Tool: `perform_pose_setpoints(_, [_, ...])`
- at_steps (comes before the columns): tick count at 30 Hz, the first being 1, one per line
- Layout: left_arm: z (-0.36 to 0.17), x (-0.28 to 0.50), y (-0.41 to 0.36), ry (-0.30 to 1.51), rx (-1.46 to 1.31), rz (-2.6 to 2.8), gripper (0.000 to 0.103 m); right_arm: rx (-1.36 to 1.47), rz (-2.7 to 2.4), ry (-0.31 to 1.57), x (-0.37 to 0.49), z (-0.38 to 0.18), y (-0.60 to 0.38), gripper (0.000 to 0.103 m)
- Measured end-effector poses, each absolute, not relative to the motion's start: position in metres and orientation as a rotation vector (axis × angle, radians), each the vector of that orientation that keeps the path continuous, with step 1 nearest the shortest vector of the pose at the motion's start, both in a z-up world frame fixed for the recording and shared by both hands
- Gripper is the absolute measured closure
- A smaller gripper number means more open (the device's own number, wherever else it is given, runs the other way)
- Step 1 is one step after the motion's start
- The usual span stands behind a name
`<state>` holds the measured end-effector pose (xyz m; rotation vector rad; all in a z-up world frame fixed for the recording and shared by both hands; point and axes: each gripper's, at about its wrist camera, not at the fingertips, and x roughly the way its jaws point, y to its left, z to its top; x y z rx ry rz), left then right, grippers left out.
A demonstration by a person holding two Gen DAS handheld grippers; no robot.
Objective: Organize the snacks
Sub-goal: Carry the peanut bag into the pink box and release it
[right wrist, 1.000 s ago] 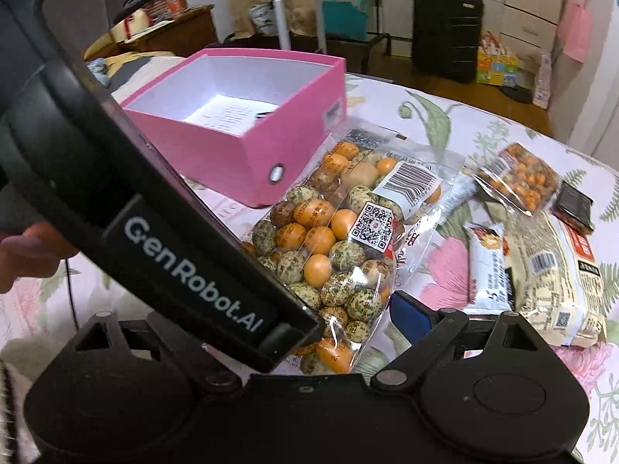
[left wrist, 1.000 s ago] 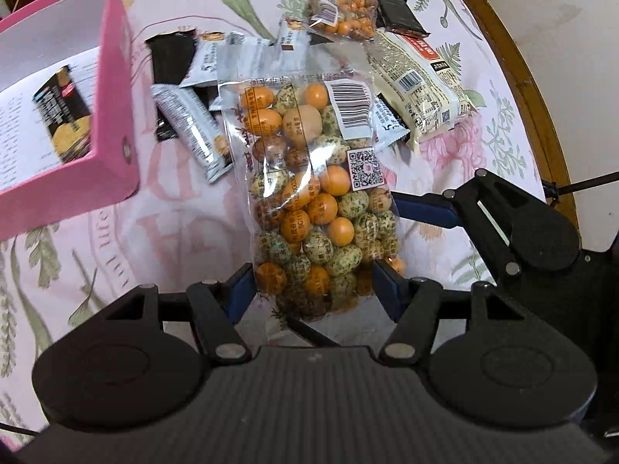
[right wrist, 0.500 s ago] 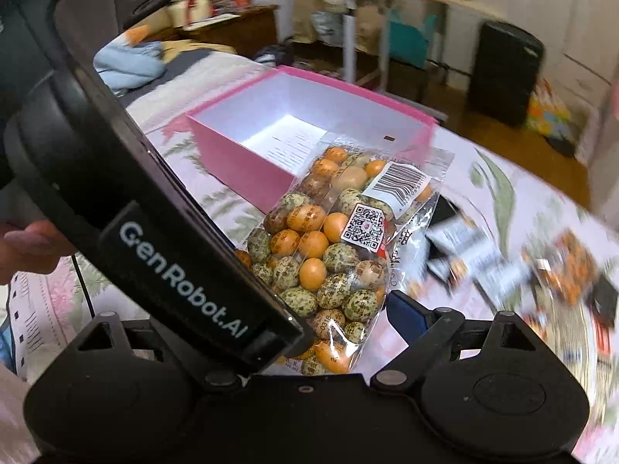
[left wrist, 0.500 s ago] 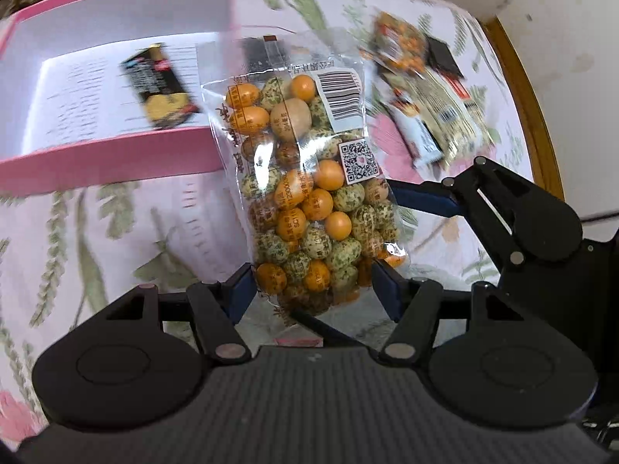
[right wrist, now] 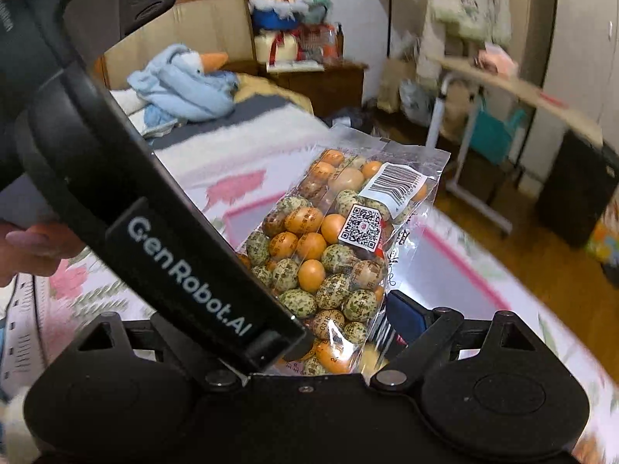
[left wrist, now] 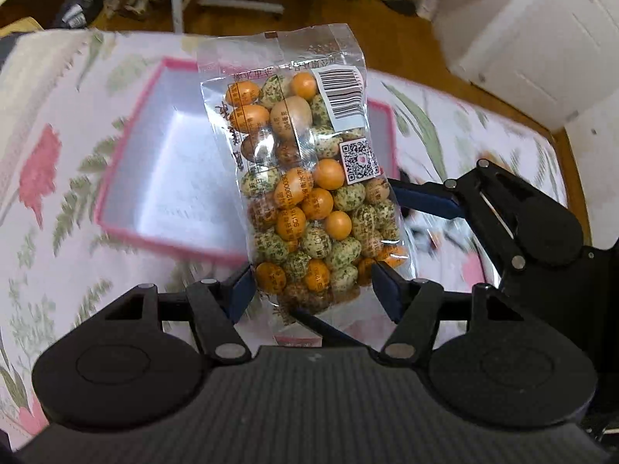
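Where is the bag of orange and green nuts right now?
In the left wrist view the bag of nuts is up in the air, pinched by the left tongs, over the pink box's right side.

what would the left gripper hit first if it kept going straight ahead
Probably the pink box: the left gripper, shut on the snack bag, points at its open interior, though depth is unclear and motion blur softens the view.

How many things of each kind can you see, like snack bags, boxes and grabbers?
Clear plastic bag of orange and speckled green round snacks: 1
Pink rectangular cardboard box: 1
Black two-finger grippers: 2, the left gripper and the right gripper
Total: 4
The blurred packets on the floral tablecloth cannot be counted.
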<state>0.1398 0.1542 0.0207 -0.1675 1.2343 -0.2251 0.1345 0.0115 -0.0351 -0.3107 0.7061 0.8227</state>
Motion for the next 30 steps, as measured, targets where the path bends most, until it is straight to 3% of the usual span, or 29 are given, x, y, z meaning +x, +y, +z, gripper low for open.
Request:
perform_pose_setpoints(12, [-0.039,0.221,0.169,1.209,-0.21,-0.162,0.037,-0.359,0.77,0.667,0.195,-0.078,0.036,0.012])
perform_pose_setpoints(22, [-0.106,0.238,0.175,1.462,-0.322,-0.094,0.037,-0.388,0.884,0.882,0.2,-0.112,0.044,0.015])
perform_pose_setpoints(30, [-0.12,0.24,0.184,1.494,-0.407,-0.059,0.036,-0.369,0.911,0.998,0.226,-0.117,0.052,0.015])
